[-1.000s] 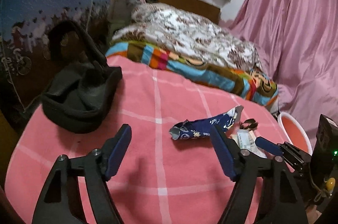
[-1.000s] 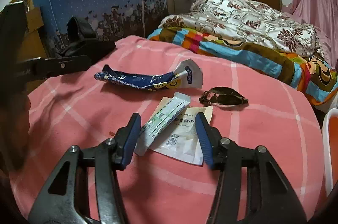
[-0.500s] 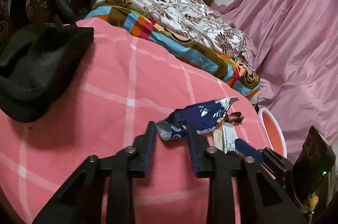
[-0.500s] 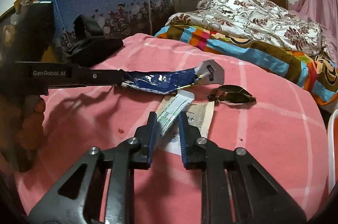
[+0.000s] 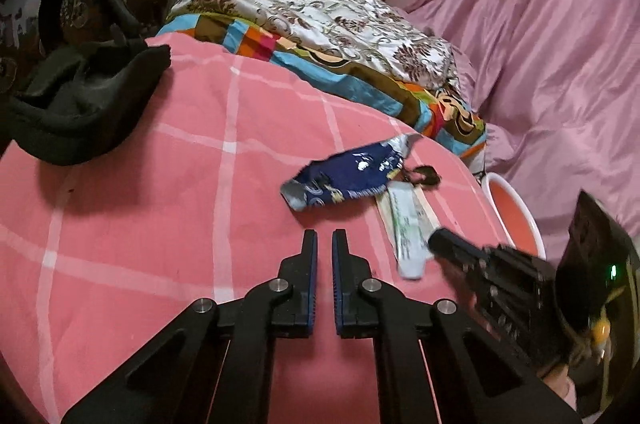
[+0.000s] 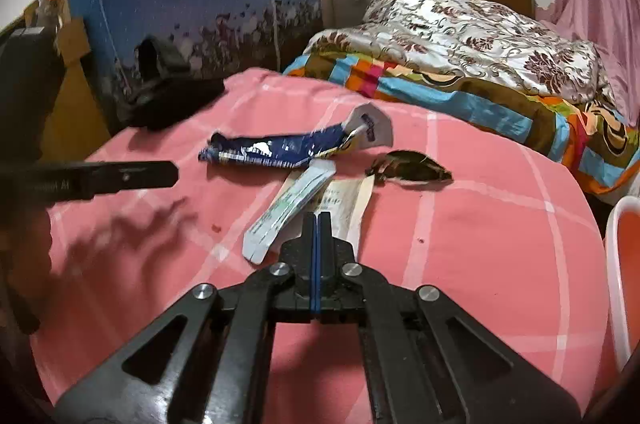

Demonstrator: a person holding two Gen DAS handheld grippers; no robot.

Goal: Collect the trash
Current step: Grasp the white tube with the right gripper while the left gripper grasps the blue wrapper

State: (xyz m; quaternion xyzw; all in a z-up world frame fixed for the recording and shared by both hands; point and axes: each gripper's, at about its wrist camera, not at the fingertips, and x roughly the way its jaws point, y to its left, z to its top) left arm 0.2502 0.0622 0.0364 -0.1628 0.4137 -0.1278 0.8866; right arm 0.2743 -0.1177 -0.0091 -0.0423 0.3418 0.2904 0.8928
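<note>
My left hand-held gripper [image 5: 324, 238] is black with blue pads, and so is my right hand-held gripper [image 6: 316, 220]. Under them I see a pink blanket [image 6: 480, 244] crossed by pale checks. The crumpled wrapper [image 6: 280, 150] at 12 o'clock is navy with white and yellow print; the sachet [image 6: 290, 210] is white with green lettering. At 2 o'clock a striped quilt [image 6: 460, 96] shows orange, sky blue and brown under a white cover [image 6: 460, 28] with maroon florals. At 3 o'clock the basin [image 6: 616, 264] is white-rimmed, orange inside.
</note>
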